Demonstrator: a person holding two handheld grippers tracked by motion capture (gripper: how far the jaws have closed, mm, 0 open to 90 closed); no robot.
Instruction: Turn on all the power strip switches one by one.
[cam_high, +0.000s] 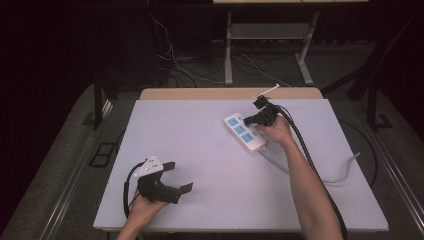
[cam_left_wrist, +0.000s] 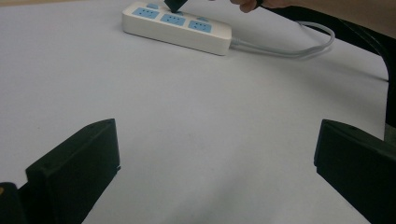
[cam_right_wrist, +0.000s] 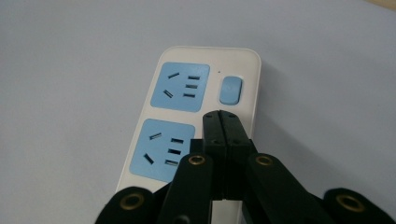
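A white power strip (cam_high: 244, 132) with blue socket faces lies on the table's far right part; its grey cable (cam_high: 320, 177) runs off toward the right edge. My right gripper (cam_high: 248, 120) hovers over the strip with its jaws pressed together and nothing between them. In the right gripper view its tips (cam_right_wrist: 221, 117) sit just below a blue switch button (cam_right_wrist: 231, 89) on the power strip (cam_right_wrist: 187, 116), beside two blue sockets. My left gripper (cam_high: 181, 176) rests near the front left, jaws wide apart and empty. The left gripper view shows the power strip (cam_left_wrist: 177, 26) far ahead.
The table (cam_high: 200, 150) has a pale lavender top with a wooden strip along its far edge. Black cables trail from both grippers; the right one (cam_high: 320, 175) runs along the forearm. Beyond the table, a desk frame and loose cables lie on the floor.
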